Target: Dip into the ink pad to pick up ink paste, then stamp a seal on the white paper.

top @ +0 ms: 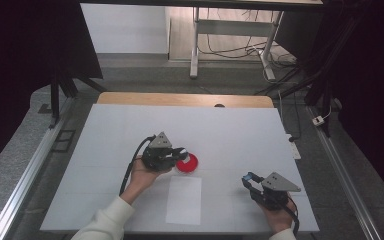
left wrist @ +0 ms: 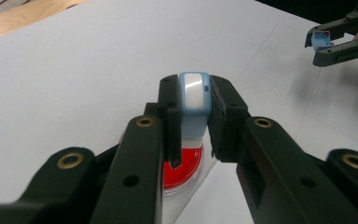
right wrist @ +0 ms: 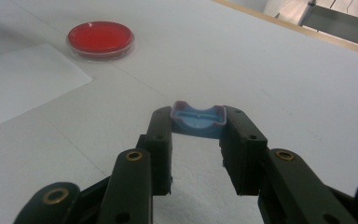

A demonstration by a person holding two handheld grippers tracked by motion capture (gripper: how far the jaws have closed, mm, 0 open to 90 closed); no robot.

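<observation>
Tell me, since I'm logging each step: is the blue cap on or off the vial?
Off. The right gripper holds the blue cap alone, apart from the vial clamped in the left gripper.

the high view looks forward and down from above the near edge of the counter [top: 130, 125], taking in all of it. each claw view rides low, close behind its own black jaws, skimming the counter. all three share the red dish [top: 187, 163]; the left claw view also catches the right claw [left wrist: 318, 44] far off.
</observation>
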